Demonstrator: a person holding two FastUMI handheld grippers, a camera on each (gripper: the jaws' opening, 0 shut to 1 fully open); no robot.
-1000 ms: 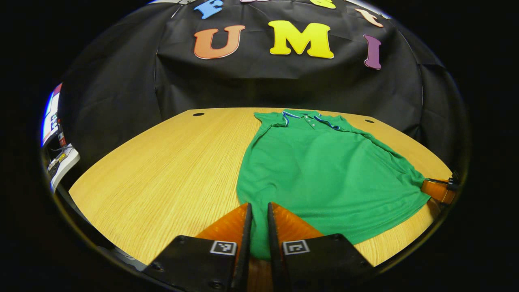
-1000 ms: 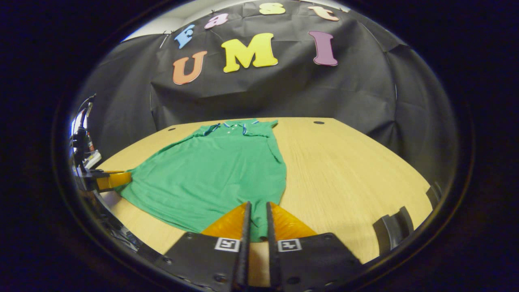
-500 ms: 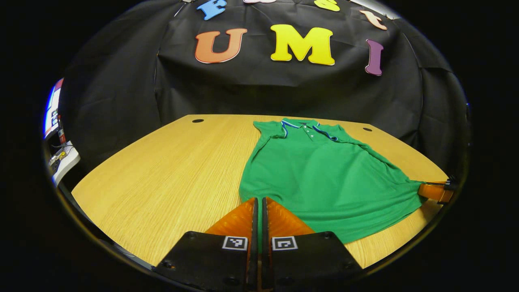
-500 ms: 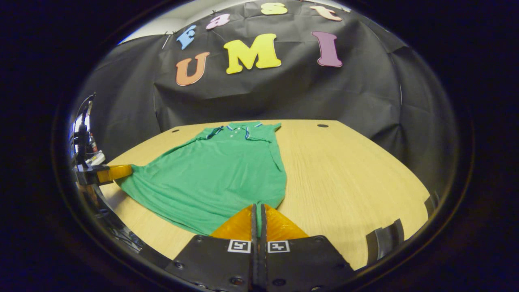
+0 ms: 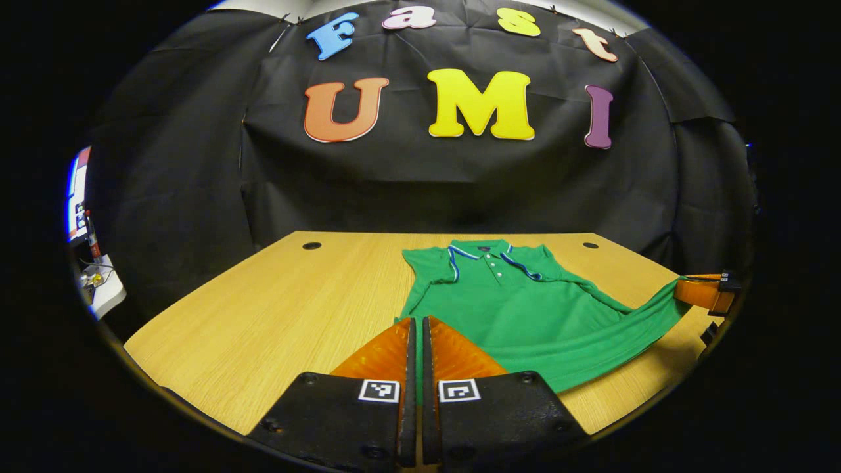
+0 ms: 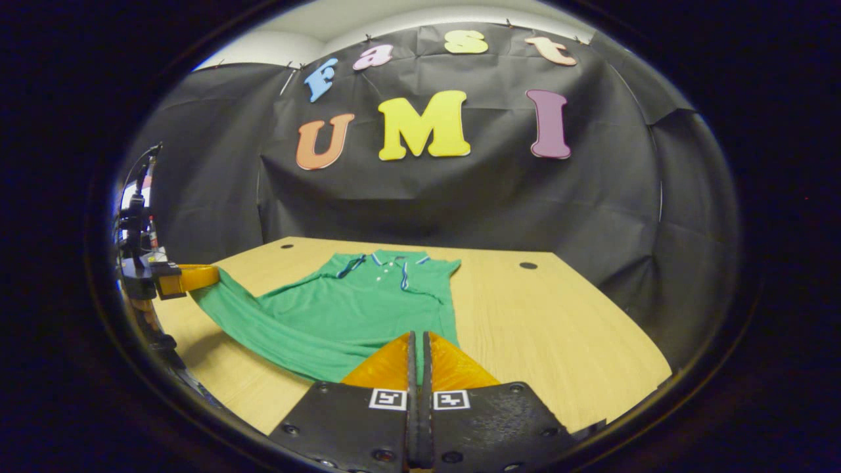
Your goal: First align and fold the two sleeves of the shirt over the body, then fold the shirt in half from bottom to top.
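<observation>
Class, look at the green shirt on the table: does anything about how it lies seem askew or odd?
Nothing stands out. The green shirt has its hem corners pinched in the left gripper and right gripper.

Your left gripper point(image 5: 415, 328) sits at the bottom of the left gripper view with its fingers pressed together on the near left corner of the shirt point(image 5: 525, 315). The hem is raised off the table point(image 5: 276, 315) and stretches taut to the right, where the right gripper point(image 5: 703, 292) grips the other corner. The collar end lies flat on the table, far from you, with both sleeves folded over the body.
</observation>
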